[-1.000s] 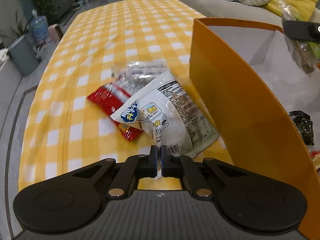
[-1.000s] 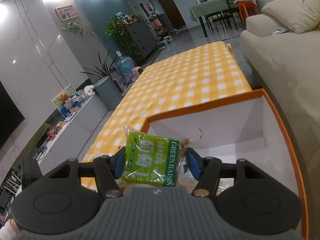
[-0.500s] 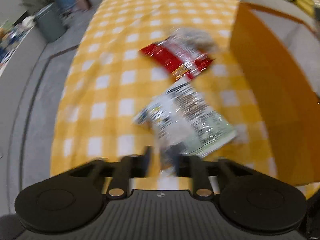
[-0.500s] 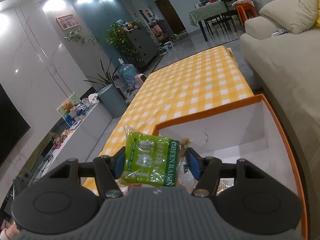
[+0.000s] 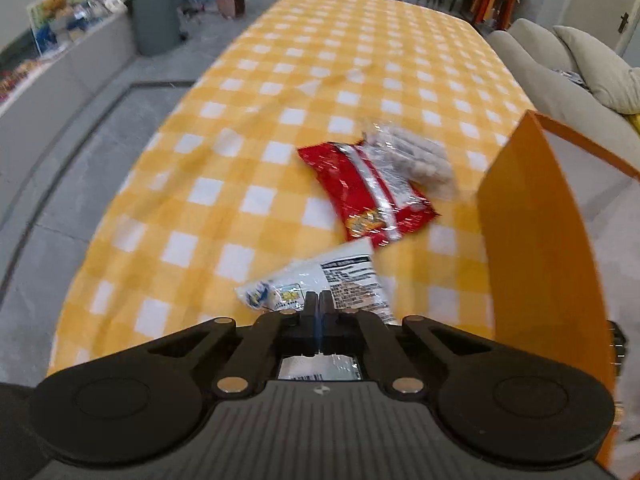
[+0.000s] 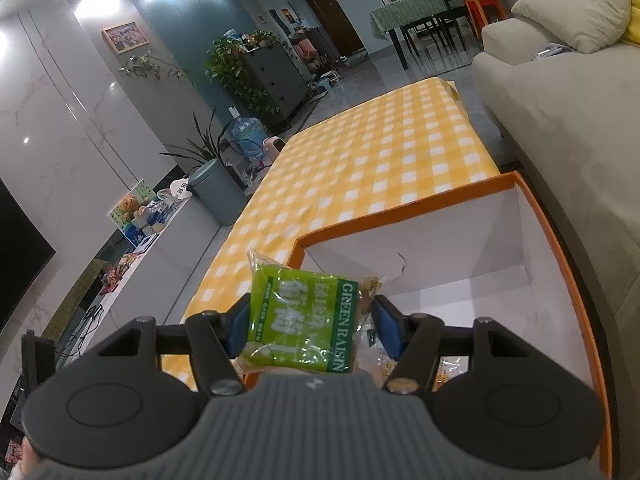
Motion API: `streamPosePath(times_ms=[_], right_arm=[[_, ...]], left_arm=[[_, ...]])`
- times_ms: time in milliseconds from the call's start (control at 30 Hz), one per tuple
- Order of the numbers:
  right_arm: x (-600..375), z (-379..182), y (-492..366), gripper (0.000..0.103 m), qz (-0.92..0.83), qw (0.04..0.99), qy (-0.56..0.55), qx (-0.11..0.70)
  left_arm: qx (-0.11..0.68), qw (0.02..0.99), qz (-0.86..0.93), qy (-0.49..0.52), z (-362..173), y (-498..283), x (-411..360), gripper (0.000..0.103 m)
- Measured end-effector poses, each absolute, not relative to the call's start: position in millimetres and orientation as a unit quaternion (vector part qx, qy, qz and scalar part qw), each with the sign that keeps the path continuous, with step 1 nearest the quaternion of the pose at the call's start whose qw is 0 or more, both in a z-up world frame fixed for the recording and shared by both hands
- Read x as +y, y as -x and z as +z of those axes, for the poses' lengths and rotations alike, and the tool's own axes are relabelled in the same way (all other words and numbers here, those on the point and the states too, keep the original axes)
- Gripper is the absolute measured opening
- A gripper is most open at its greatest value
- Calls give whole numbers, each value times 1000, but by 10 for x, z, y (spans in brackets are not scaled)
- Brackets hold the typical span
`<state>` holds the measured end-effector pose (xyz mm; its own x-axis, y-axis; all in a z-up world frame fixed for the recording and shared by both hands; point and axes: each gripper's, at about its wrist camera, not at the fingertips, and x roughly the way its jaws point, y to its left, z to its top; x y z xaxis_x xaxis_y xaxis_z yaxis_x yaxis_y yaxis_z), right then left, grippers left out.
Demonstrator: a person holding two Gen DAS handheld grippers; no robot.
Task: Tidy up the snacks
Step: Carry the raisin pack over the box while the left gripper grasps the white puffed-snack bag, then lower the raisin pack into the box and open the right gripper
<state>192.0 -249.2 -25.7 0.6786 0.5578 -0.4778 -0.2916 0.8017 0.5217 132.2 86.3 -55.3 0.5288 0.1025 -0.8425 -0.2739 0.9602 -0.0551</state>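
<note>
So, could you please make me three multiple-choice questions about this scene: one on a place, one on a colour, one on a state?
1. Where does the red packet lie?
A. inside the box
B. on the checked tablecloth, beside the box
C. on the sofa

2. What colour is the packet in the right hand-held gripper?
A. green
B. blue
C. black

3. How does the right hand-held gripper stand?
A. shut and empty
B. wide open and empty
C. closed on a packet

Answers:
1 B: the red packet lies flat on the yellow checked tablecloth, just outside the orange box.
2 A: the green packet reads "GREEN RAISIN".
3 C: the pads of the right hand-held gripper press on both sides of that packet, above the box's open top.
</note>
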Motion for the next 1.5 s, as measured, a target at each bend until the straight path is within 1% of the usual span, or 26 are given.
streamPosePath(times_ms=[200, 333, 367, 400, 433, 467, 500, 567, 633, 767, 967, 1067, 1133, 1167, 1233, 1467, 1500], right_arm=[[-2480, -267, -1935, 61, 238, 890, -209, 328], [-2438, -288, -1944, 61, 238, 888, -206, 335], [-2427, -293, -1944, 61, 238, 887, -206, 337], [-2426, -300, -1943, 61, 238, 887, -206, 339], [-2430, -304, -1939, 61, 238, 886, -206, 339], [-2430, -303, -1936, 61, 237, 886, -206, 340], [-2432, -300, -1932, 61, 237, 886, -205, 341], [-2439, -296, -1931, 61, 236, 886, -206, 341], [-2459, -291, -1930, 61, 231, 887, -210, 340], [-2495, -277, -1941, 61, 226, 888, -217, 337], [-2485, -239, -1905, 61, 235, 887, -220, 331], [-2457, -223, -1901, 62, 242, 887, -215, 329], [-2445, -232, -1910, 62, 245, 886, -214, 330], [-2438, -236, -1914, 62, 245, 886, -213, 331], [-2423, -247, -1917, 62, 246, 885, -211, 333], [-2419, -251, -1927, 62, 245, 886, -208, 335], [-2421, -251, -1930, 62, 245, 886, -208, 335]], left_arm=[[487, 860, 107, 107, -744, -1368, 944, 0], [485, 863, 114, 84, -722, -1339, 848, 0], [483, 864, 116, 82, -704, -1327, 839, 2], [481, 865, 116, 83, -676, -1312, 832, 14], [478, 867, 113, 83, -637, -1292, 822, 21], [473, 870, 113, 80, -594, -1274, 808, 43], [462, 875, 121, 74, -530, -1254, 782, 72], [442, 885, 136, 56, -423, -1238, 712, 95], [441, 887, 131, 47, -388, -1268, 660, 95], [474, 867, 152, 29, -525, -1388, 596, 96], [493, 851, 161, 86, -718, -1402, 763, 96], [501, 847, 149, 97, -777, -1430, 802, 96], [510, 842, 140, 100, -846, -1455, 800, 99], [513, 841, 138, 104, -872, -1463, 786, 102], [523, 835, 133, 108, -938, -1482, 743, 103], [530, 836, 125, 64, -1024, -1516, 556, 103], [526, 839, 126, 65, -1022, -1500, 553, 101]])
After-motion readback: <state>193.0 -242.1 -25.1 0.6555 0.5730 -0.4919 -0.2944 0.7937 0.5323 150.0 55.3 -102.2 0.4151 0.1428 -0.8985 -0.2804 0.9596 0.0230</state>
